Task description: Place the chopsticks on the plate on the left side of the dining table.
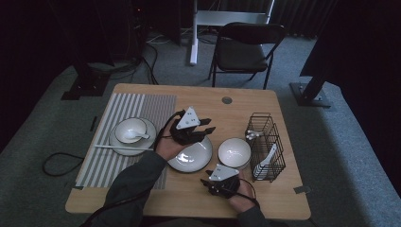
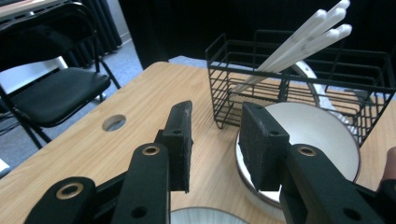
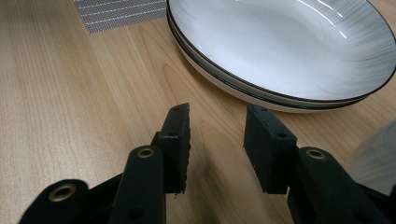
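From the high view, my left gripper (image 1: pixel 206 126) hangs above the far edge of the plate (image 1: pixel 194 158) in the middle of the table (image 1: pixel 142 196), its jaws pointing toward the black wire basket (image 1: pixel 266 146) on the right. My right gripper (image 1: pixel 208 183) sits lower, near the front edge of the table, just in front of the plate and beside the empty white bowl (image 1: pixel 234 152), its jaws pointing left. On the striped mat (image 1: pixel 118 104) to the left stands a second bowl (image 1: pixel 131 130) on its own plate, with a spoon (image 1: pixel 137 135) lying in it and a chopstick (image 1: pixel 123 147) across the plate's near rim. The basket holds a white spoon (image 1: pixel 267 157) leaning inside. In the left gripper view, my left gripper (image 2: pixel 215 140) has its jaws a moderate gap apart with nothing between them; past them I see the white bowl (image 2: pixel 317 135) close under the right jaw, the wire basket (image 2: pixel 299 79) right behind it with white chopsticks (image 2: pixel 303 39) sticking up out of it, and a black folding chair (image 2: pixel 56 88) beyond the table. In the right gripper view, my right gripper (image 3: pixel 217 144) is likewise parted and empty, low over bare wood, with the plate (image 3: pixel 285 51) just ahead and a corner of the mat (image 3: pixel 121 14) at the top.
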Available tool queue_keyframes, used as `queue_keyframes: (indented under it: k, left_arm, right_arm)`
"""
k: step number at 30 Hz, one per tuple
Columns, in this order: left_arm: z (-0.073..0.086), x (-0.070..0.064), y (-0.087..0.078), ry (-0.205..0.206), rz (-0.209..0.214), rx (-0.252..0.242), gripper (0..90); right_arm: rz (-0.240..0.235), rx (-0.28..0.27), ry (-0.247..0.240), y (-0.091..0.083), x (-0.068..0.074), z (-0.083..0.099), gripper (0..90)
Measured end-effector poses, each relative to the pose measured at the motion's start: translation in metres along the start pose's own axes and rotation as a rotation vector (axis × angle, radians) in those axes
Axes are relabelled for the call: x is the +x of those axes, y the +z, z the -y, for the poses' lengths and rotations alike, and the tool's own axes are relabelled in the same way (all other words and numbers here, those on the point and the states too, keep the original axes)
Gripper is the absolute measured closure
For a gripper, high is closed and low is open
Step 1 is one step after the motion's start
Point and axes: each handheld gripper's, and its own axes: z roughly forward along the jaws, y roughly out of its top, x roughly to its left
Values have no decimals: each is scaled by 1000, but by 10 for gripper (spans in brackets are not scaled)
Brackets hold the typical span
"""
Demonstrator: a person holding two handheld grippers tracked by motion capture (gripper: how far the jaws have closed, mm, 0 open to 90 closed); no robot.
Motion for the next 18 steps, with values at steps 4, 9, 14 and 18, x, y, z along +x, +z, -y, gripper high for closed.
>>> queue_keyframes:
  k: [4, 9, 14, 18]
  left_arm:
    - [-9, -5, 6, 25, 12, -6, 655]
    - [-15, -7, 15, 33, 24, -8, 655]
    - [-20, -10, 24, 51, 48, 4, 655]
    - [-23, -14, 31, 73, 71, 11, 655]
  right_arm:
    - [1, 1, 1, 0, -1, 0, 606]
    - [0, -1, 6, 0, 0, 1, 606]
    - [2, -1, 5, 0, -1, 1, 606]
    - [1, -1, 1, 0, -1, 2, 605]
